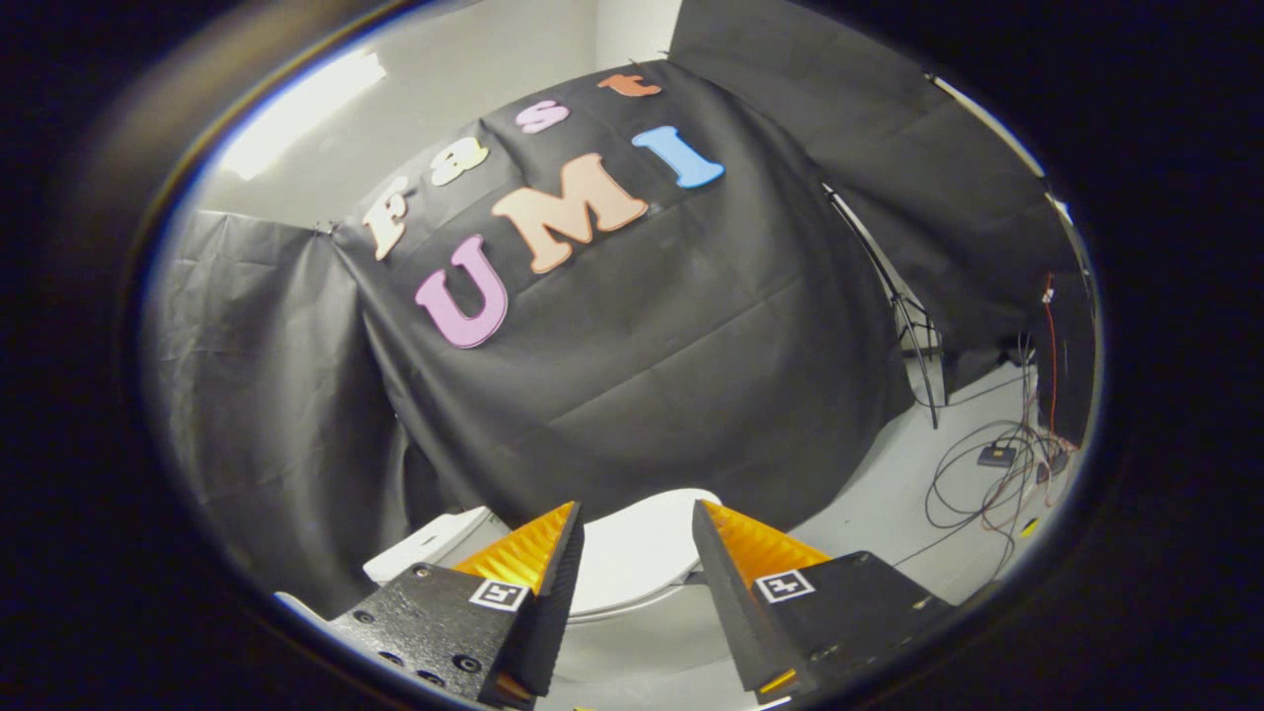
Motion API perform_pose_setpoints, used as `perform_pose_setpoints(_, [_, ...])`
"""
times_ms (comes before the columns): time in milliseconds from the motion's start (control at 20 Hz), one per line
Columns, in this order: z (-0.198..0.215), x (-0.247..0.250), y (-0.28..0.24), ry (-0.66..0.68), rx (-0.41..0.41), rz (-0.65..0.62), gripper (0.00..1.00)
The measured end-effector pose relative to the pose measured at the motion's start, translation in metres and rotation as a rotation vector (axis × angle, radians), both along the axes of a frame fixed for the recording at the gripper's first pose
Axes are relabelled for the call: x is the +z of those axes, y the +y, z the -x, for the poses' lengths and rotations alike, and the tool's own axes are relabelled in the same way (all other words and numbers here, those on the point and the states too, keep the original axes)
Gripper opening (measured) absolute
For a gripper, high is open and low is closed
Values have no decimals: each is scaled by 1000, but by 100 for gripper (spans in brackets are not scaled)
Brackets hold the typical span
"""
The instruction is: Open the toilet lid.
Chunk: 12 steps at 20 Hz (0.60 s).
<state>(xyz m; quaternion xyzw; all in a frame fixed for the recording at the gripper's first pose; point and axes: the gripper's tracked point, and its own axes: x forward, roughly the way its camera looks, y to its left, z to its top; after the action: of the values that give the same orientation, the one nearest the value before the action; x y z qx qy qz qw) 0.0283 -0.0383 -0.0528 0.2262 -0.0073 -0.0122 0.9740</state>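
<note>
A white toilet stands against the black cloth wall, just beyond my fingers. Its lid (pixel 637 553) lies down flat over the bowl and shows between my two fingers. The white tank (pixel 425 545) sits behind the left finger. My gripper (pixel 637 513) hangs above the lid, open, with nothing between its fingers. I cannot tell how far above the lid the fingertips are.
Black cloth walls close off the back and both sides. To the right of the toilet, on the pale floor (pixel 889 513), lie loose cables (pixel 987 474) and a small black box (pixel 997 455). A thin stand leg (pixel 904 326) leans at the cloth's right edge.
</note>
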Motion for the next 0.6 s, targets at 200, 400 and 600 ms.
perform_pose_setpoints(200, [-18, -12, 3, 18, 20, -47, 69])
perform_pose_setpoints(400, [-42, -28, 8, 35, 48, -137, 69])
perform_pose_setpoints(600, [-71, -45, 15, 42, 56, -258, 66])
